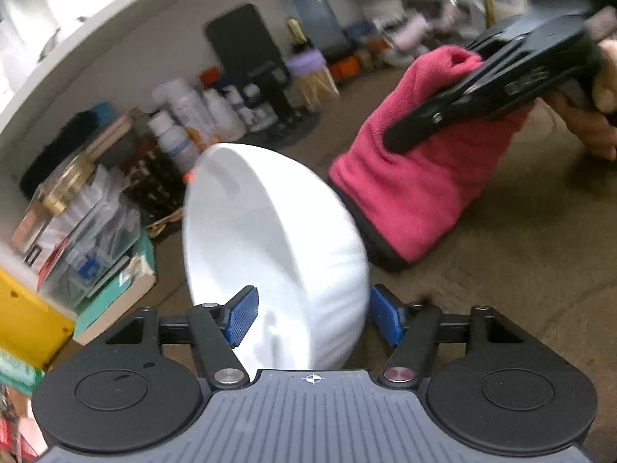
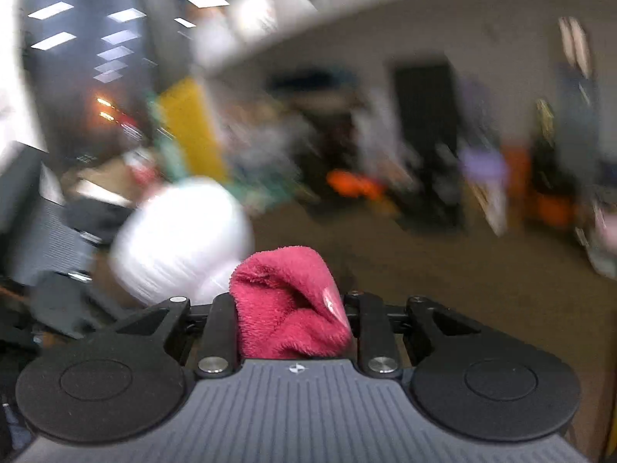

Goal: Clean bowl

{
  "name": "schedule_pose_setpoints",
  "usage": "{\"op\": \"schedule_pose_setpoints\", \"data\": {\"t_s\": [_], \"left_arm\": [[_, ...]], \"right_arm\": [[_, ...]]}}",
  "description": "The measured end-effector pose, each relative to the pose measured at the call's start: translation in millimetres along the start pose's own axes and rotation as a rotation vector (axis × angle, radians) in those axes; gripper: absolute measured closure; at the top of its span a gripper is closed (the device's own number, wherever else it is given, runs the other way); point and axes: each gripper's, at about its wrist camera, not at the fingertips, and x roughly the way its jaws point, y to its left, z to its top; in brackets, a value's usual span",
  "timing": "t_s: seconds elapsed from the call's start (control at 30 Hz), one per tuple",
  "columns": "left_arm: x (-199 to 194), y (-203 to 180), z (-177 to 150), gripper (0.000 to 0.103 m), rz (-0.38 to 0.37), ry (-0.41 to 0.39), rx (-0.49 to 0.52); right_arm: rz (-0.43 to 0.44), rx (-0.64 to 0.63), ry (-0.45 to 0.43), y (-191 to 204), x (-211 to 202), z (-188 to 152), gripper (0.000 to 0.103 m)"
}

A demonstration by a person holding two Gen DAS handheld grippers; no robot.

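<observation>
The left gripper point(image 1: 310, 318) holds the bowl point(image 1: 270, 254) by its near wall: one blue pad point(image 1: 243, 314) sits inside the white bowl and the other point(image 1: 385, 318) outside it, so the jaws are clamped on the rim. The bowl is tipped on edge, its opening turned left and its rounded outside facing right, raised off the brown table point(image 1: 520, 250). Its far rim reaches toward a row of white bottles point(image 1: 193, 115) at the back, and a stack of boxes point(image 1: 96, 239) lies to its left.

To the right and farther away, the right gripper point(image 1: 401, 141) comes in from the upper right, angled down and to the left. A hand point(image 1: 594, 115) wraps its grip at the right edge. Its jaws are closed on the pink cloth point(image 1: 416, 177), which hangs down in a broad fold whose lower edge meets the table just right of the bowl. Cloth and bowl are close together; whether they touch cannot be told.

In the right wrist view, heavily blurred, the cloth point(image 2: 289, 305) is bunched between the black fingers point(image 2: 221, 328) of the right gripper point(image 2: 293, 324), filling the gap. The bowl point(image 2: 181, 239) appears as a white smear just left of and beyond the cloth, with the dark body of the left gripper point(image 2: 50, 247) at the far left edge. The clutter behind is too smeared to identify
</observation>
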Motion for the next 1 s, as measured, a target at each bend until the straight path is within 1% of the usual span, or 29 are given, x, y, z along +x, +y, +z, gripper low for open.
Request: {"op": "schedule_pose_setpoints", "data": {"t_s": [0.03, 0.07, 0.1, 0.13, 0.17, 0.2, 0.23, 0.27, 0.3, 0.33, 0.37, 0.4, 0.43, 0.47, 0.5, 0.53, 0.57, 0.63, 0.7, 0.77, 0.87, 0.93, 1.0], "left_arm": [[0, 0, 2, 0.034, -0.015, 0.005, -0.002], [0, 0, 2, 0.033, -0.021, 0.007, -0.001], [0, -1, 3, 0.032, -0.021, 0.012, 0.006], [0, -1, 5, 0.032, -0.021, 0.017, 0.013], [0, -1, 5, 0.032, -0.021, 0.021, 0.017], [1, -1, 7, 0.033, -0.013, 0.026, 0.022], [2, -1, 8, 0.034, -0.008, 0.032, 0.024], [2, -1, 8, 0.043, -0.002, 0.037, 0.025], [3, -1, 8, 0.057, 0.007, 0.038, 0.029], [3, -1, 7, 0.062, 0.016, 0.038, 0.033], [4, -3, 7, 0.071, 0.017, 0.035, 0.04], [4, -6, 7, 0.074, 0.018, 0.032, 0.048], [4, -7, 7, 0.075, 0.029, 0.029, 0.054], [4, -8, 6, 0.076, 0.04, 0.027, 0.059], [4, -3, 8, 0.077, 0.025, 0.02, 0.021], [3, 3, 7, 0.077, 0.004, 0.017, -0.017], [2, 9, 7, 0.077, -0.017, 0.014, -0.055], [0, 16, 5, 0.076, -0.049, 0.013, -0.093], [-3, 20, 4, 0.076, -0.077, 0.016, -0.121], [-3, 21, 3, 0.076, -0.084, 0.014, -0.133], [-2, 26, 2, 0.075, -0.092, 0.006, -0.172], [-2, 27, 0, 0.074, -0.09, 0.001, -0.187], [-1, 28, -1, 0.074, -0.092, -0.002, -0.198]], "right_arm": [[-0.002, 0.019, 0.024, -5, 3, -2, 0.07], [-0.005, 0.038, 0.047, -11, 5, -4, 0.068], [-0.007, 0.057, 0.071, -16, 8, -5, 0.062], [-0.01, 0.076, 0.094, -21, 11, -7, 0.051], [-0.009, 0.079, 0.116, -23, 13, -8, 0.045], [-0.005, 0.034, 0.13, -15, 14, -8, 0.034], [-0.012, -0.003, 0.141, -8, 16, -9, 0.02], [-0.024, -0.035, 0.151, -3, 18, -11, 0.013], [-0.054, -0.101, 0.17, 8, 22, -14, 0.008], [-0.082, -0.159, 0.186, 18, 26, -17, 0.009], [-0.094, -0.187, 0.186, 23, 29, -20, 0.011], [-0.079, -0.186, 0.176, 22, 27, -22, 0.027], [-0.057, -0.17, 0.159, 21, 24, -22, 0.056], [-0.036, -0.153, 0.142, 19, 21, -22, 0.061], [-0.024, -0.146, 0.123, 18, 18, -23, 0.071], [-0.038, -0.163, 0.103, 20, 17, -22, 0.079], [-0.047, -0.173, 0.078, 21, 15, -21, 0.08], [-0.057, -0.181, -0.01, 26, 8, -9, 0.081], [-0.045, -0.205, -0.05, 35, 5, 3, 0.081], [-0.032, -0.23, -0.085, 44, 2, 14, 0.081], [-0.005, -0.268, -0.079, 55, 8, 14, 0.082], [0.012, -0.308, -0.062, 67, 11, 3, 0.082], [0.053, -0.344, -0.037, 75, 10, -11, 0.083]]}}
